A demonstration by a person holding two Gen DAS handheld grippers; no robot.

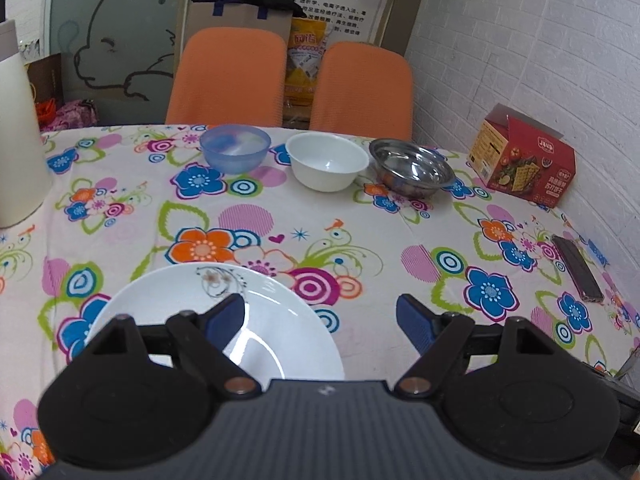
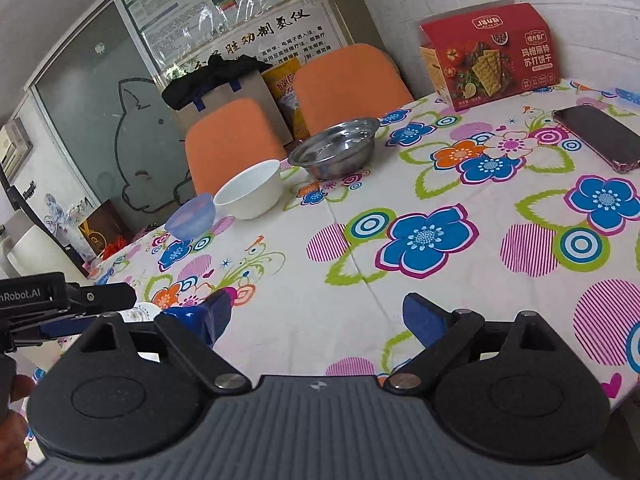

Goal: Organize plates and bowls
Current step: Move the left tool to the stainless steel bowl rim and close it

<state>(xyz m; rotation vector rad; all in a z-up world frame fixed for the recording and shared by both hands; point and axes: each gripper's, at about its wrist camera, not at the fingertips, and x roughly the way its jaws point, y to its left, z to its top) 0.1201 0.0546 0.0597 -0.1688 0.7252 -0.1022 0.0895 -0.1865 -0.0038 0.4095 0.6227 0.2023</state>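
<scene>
1. Left gripper (image 1: 320, 316) is mine, and its jaws are spread wide with nothing between them. It hangs over the near edge of the white plate (image 1: 224, 320); the left blue pad (image 1: 226, 318) sits over the plate's surface, though I can't tell if it actually touches.
2. That plate has a small flower sketch near its far rim and lies flat on the flowered tablecloth (image 1: 360, 232), closest to me of all the dishes.
3. Well beyond the plate, at the far edge of the cloth, three bowls sit in a row: blue plastic bowl (image 1: 235, 153) on the left, white bowl (image 1: 327, 166) in the middle, steel bowl (image 1: 412, 168) on the right. All upright, all empty, near each other but apart.
4. Right of the steel bowl there's a red cracker box (image 1: 524, 164), and nearer me than the box a dark phone (image 1: 578, 274) lies flat on the cloth.
5. Right gripper (image 2: 316, 316) has its jaws spread too, holding nothing, over bare cloth to the right of the plate.
6. From the right wrist camera the same bowl row runs off to the far left, and only a sliver of the plate peeks out beside my left gripper's body.
7. Two orange chairs (image 1: 228, 76) stand behind the bowls.
</scene>
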